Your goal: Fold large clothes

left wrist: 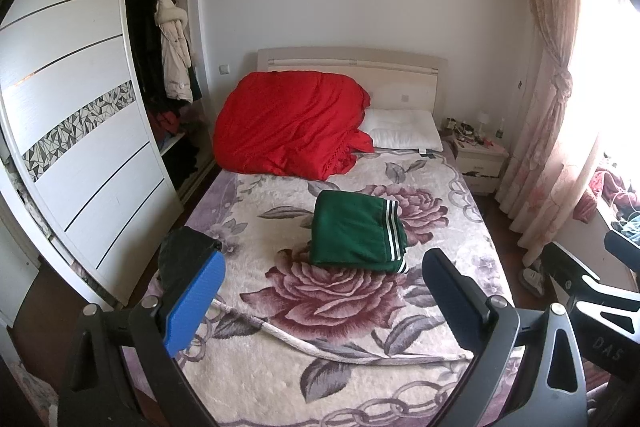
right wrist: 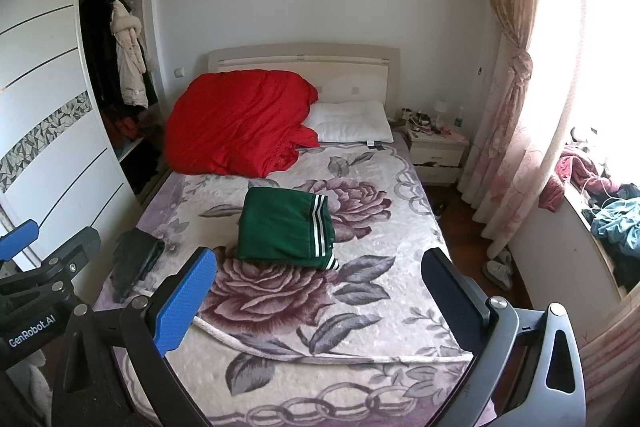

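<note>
- Two tongs are in view, both raised above the foot of the bed and both empty: the left tongs stand spread wide, and the right tongs stand spread wide as well — nothing lies between either pair of pads.
- Task item: the green garment, with white stripes along its right edge, lies already folded into a compact rectangle near the middle of the floral blanket.
- Key relation: the green garment lies ahead of both tongs and well apart from them. In the left wrist view it sits slightly right of centre; in the right wrist view it sits slightly left of centre — so it lies roughly between the two tongs, with neither clearly nearer.
- Long axis: the fold is close to square; the striped edge runs from the headboard end toward the foot of the bed.
- A second item, the dark garment, lies crumpled at the left edge of the bed, just beyond the left tongs; it appears to be the nearer unfolded piece, and the left tongs are the closer to it.
- Judgement: the green garment appears finished; the dark garment is the likely next candidate.
- Other items: a red quilt and a white pillow rest at the headboard end.
</note>
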The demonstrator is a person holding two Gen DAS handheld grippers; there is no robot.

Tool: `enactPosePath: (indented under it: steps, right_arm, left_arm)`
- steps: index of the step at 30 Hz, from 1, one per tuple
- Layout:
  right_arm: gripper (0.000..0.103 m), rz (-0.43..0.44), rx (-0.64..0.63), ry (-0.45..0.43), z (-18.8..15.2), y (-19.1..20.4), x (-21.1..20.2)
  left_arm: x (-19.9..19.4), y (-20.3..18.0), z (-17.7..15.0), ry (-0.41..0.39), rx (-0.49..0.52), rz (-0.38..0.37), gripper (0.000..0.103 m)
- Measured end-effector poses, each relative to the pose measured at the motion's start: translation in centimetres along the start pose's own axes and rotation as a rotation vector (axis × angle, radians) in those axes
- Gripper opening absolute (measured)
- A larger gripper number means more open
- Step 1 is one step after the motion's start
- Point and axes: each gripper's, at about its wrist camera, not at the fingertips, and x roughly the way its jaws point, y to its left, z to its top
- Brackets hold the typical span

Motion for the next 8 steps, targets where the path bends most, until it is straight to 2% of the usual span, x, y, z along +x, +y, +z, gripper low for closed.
enactPosePath:
  steps: [8]
  right_arm:
    - [0.103,-0.002,0.003,0.000,-0.20,0.07,-0.19]
  left_arm:
    - [0.08,0.61,0.38,-0.007,-0.001,0.006,0.101]
